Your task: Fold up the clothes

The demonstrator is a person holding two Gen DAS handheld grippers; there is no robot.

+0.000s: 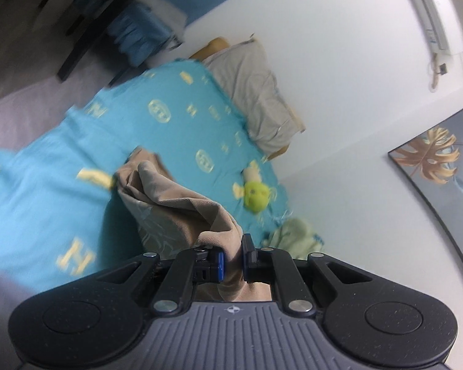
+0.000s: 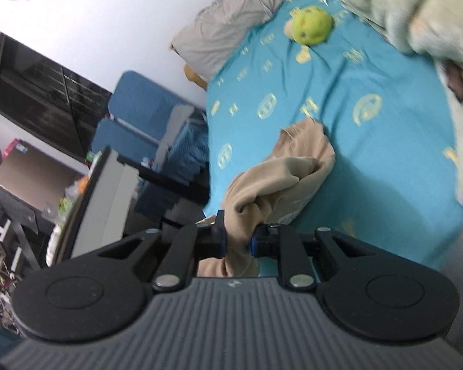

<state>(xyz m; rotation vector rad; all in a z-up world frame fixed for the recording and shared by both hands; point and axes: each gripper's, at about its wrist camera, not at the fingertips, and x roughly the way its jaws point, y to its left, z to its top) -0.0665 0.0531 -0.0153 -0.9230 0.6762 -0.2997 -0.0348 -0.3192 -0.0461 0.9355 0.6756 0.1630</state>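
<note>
Left gripper (image 1: 234, 254) clamped on beige garment (image 1: 176, 203); right gripper (image 2: 237, 242) clamped on same garment (image 2: 281, 172). Garment lifted, far end trailing on teal bedsheet (image 1: 169, 108). Beyond: green plush toy (image 1: 255, 193), grey pillow (image 1: 256, 92) by wall.

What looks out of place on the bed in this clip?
A green plush toy lies on the teal bedspread near the grey pillow, and a pale green heap of fabric is bunched at the bed's edge. The beige garment hangs crumpled, pinched by both grippers.
</note>
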